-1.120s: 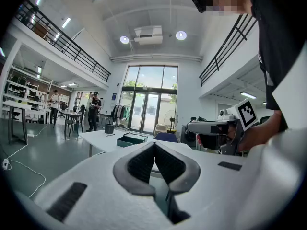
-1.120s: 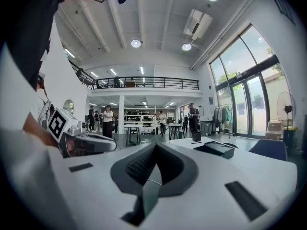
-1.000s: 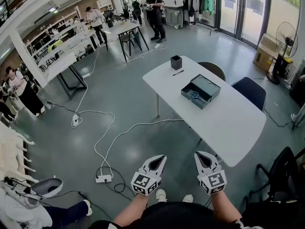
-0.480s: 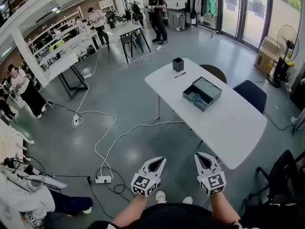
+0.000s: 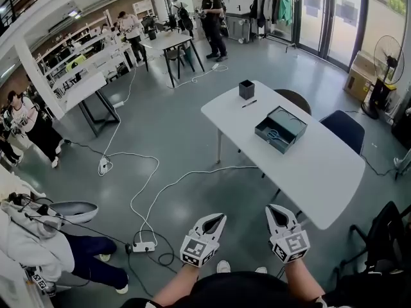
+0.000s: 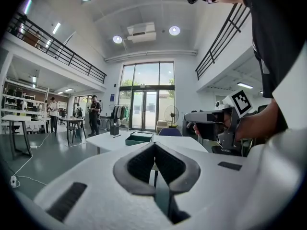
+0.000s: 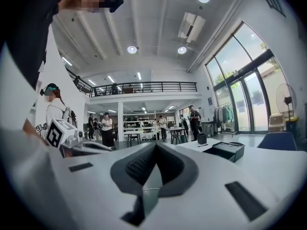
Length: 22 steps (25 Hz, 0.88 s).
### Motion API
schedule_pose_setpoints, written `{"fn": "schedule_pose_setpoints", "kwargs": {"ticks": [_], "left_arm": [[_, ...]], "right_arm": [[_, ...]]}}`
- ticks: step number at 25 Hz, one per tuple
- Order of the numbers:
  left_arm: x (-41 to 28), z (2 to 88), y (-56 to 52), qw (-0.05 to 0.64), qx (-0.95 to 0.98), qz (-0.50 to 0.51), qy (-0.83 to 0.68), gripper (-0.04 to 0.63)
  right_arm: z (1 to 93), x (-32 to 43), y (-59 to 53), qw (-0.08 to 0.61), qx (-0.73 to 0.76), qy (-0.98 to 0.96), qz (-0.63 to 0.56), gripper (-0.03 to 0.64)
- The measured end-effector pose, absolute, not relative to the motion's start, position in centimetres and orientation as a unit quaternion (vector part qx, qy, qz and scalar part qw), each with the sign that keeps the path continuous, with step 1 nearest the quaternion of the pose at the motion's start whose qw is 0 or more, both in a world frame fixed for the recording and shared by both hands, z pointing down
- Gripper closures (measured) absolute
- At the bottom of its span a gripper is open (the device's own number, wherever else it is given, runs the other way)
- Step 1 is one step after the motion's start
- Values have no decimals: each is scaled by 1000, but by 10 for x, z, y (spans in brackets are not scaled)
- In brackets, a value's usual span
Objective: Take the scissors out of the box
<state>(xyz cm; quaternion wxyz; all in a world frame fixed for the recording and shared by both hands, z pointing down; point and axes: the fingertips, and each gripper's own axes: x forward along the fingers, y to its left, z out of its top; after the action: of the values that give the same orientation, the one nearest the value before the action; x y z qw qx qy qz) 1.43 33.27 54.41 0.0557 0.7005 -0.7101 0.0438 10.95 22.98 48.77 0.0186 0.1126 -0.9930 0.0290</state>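
Note:
A dark open box (image 5: 284,128) sits on the white table (image 5: 308,165) ahead, with blue-handled scissors (image 5: 275,134) lying inside it. Both grippers are held low near my body, well short of the table. My left gripper (image 5: 222,216) is shut and holds nothing; in the left gripper view its jaws (image 6: 154,144) meet at the tips, with the box (image 6: 139,138) far off. The right gripper (image 5: 269,208) is likewise shut and holds nothing, its jaws (image 7: 156,144) closed and the box (image 7: 228,150) off to the right.
A black pen cup (image 5: 246,89) and a pen (image 5: 250,103) lie at the table's far end. Two chairs (image 5: 347,127) stand behind the table. White cables and a power strip (image 5: 144,246) cross the floor between me and the table. A person (image 5: 38,236) crouches at lower left.
The table and box have drifted right in the head view as I moved. Both grippers stay shut and sit slightly lower in the frame. The person at lower left has shifted.

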Motion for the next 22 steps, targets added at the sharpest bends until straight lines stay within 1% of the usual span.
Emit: {"fn": "schedule_pose_setpoints", "kwargs": {"ticks": [7,11,16,22], "left_arm": [[-24,541,348,48,712,50,-699,581],[-47,553,350,61,703,50,-707,581],[-71,556,339,68,696,44,-714,581],[-95,555,308,65,697,44,-713,581]], "right_arm": [[490,82,246,20,133,-990,36,611],[496,68,248,24,136,-990,34,611],[502,50,234,32,139,-989,35,611],[500,29,203,22,134,-990,28,611]]}}
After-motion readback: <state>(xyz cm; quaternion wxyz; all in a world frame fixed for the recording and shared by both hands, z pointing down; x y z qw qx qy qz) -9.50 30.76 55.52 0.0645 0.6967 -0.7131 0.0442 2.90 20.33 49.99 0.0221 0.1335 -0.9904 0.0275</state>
